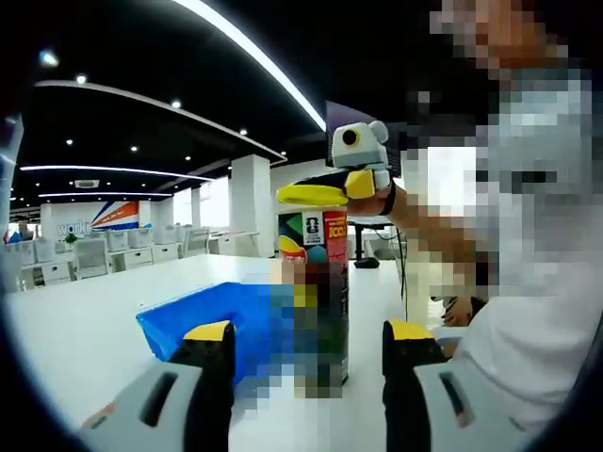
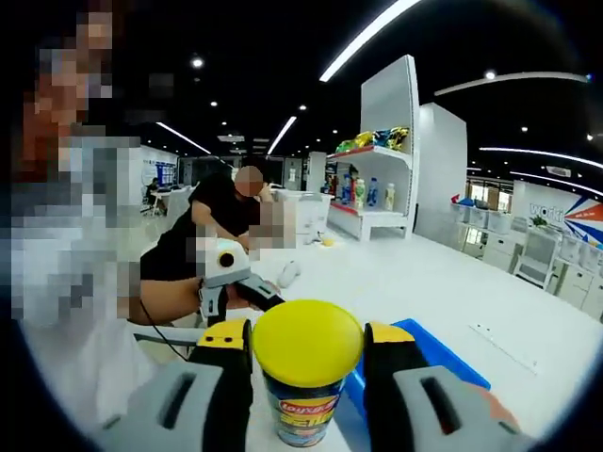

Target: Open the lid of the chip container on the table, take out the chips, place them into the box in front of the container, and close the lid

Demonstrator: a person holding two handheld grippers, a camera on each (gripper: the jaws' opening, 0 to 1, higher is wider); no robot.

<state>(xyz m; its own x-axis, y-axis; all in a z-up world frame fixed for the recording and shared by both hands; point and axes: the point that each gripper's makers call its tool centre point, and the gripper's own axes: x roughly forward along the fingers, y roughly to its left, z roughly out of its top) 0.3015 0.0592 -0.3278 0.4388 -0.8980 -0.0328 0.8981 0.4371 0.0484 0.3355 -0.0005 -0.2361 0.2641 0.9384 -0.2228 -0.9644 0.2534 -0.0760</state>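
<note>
Blue box (image 1: 212,315): lay on the white surface (image 1: 85,330) at about 9 o'clock from the chip container (image 1: 316,301), touching or just beside it.
Chip container: stood upright on the surface, centred between the left claw's (image 1: 306,344) jaws in the left gripper view.
Left claw: jaws stood apart, one on either side of the container's lower body; contact could not be told.
Lid (image 2: 307,341): yellow, sat on top of the container (image 2: 303,414).
Right claw (image 2: 307,341): jaws flanked the lid at 9 and 3 o'clock, pressed against its rim; in the left gripper view it (image 1: 330,191) held the lid (image 1: 311,194) at the container's top.
Shelves (image 2: 377,188): stood far behind, at 12 o'clock in the right gripper view, carrying bottles.
</note>
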